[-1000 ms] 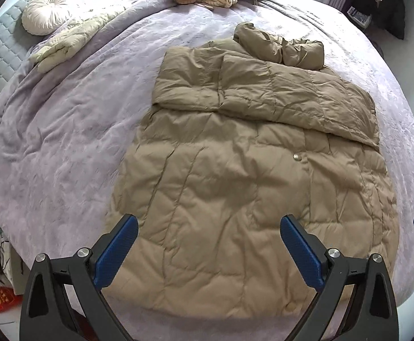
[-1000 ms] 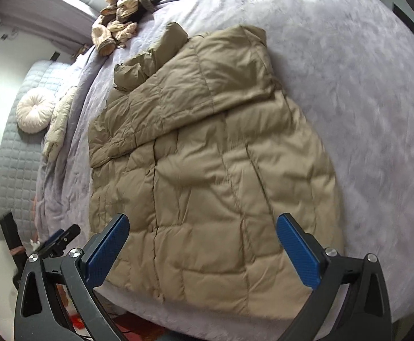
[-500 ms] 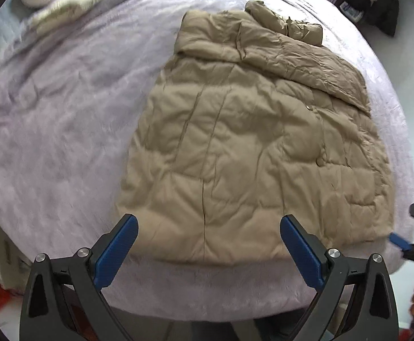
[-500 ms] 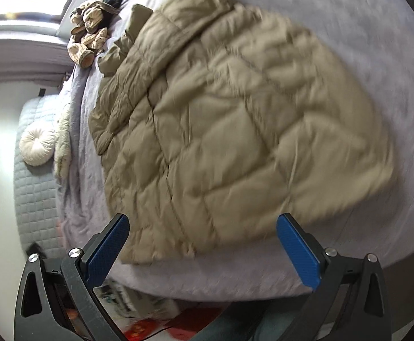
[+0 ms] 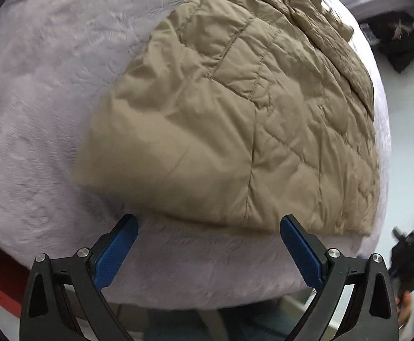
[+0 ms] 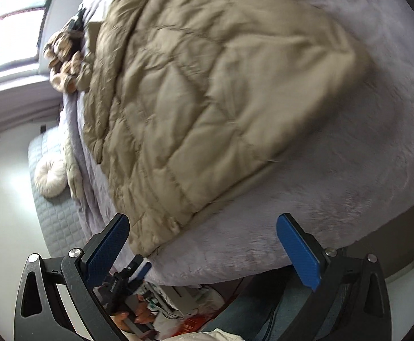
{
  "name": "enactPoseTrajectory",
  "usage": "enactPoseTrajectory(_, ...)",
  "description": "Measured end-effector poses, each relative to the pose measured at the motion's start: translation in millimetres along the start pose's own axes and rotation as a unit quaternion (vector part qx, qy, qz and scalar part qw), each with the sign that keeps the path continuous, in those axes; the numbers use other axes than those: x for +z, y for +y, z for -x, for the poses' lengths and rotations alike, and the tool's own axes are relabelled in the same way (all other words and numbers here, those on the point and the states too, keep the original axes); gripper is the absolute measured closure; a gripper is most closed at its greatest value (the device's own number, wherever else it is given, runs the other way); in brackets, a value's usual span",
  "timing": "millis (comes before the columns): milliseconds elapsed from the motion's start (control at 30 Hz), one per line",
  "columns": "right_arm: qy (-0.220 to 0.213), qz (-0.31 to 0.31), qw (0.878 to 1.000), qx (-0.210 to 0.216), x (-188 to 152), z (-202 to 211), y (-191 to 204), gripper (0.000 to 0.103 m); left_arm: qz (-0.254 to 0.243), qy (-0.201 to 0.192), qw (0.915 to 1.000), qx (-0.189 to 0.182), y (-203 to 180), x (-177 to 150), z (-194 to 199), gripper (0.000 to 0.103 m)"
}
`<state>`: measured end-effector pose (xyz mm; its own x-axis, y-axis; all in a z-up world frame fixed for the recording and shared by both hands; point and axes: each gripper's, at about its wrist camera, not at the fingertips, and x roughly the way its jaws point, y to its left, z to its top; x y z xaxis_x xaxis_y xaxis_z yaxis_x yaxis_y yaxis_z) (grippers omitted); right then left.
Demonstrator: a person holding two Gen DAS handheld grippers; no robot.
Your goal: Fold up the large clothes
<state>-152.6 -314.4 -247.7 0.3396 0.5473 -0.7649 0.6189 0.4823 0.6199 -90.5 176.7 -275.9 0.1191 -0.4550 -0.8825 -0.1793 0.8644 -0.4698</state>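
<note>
across the lilac plush bedspread (image 5: 36,119) lies a soft, puffy tan quilted coat (image 5: 235,119); left gripper (image 5: 208,251) and right gripper (image 6: 202,251) hang spread wide, empty, near its hem corners, probably the best hold.

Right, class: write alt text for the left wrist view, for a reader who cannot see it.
A tan quilted coat lies spread on a lilac bedspread, its hem nearest the camera. The left gripper is open and empty, its blue-padded fingers just short of the hem. The image is a little blurred.
</note>
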Motion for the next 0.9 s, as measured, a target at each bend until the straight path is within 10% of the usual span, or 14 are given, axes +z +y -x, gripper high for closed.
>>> enactPoseTrajectory(533,-0.054,-0.088,0.992,0.067,47,-21,-51,0.0,-0.004,0.007,0.9998,-0.018,-32,31,-29,0.003)
enactPoseTrajectory(700,-0.032,-0.095,0.988,0.119,66,-33,-46,0.0,0.018,0.012,0.9986,-0.047,-36,42,-27,0.076)
enactPoseTrajectory(833,0.002,-0.101,0.985,0.137,78,-41,-38,0.004,0.016,0.005,0.9966,-0.081,-35,52,-6,0.088)
enactPoseTrajectory(900,0.011,-0.109,0.985,0.13,83,-41,-37,0.027,0.025,-0.003,0.9953,-0.094,-37,57,6,0.088)
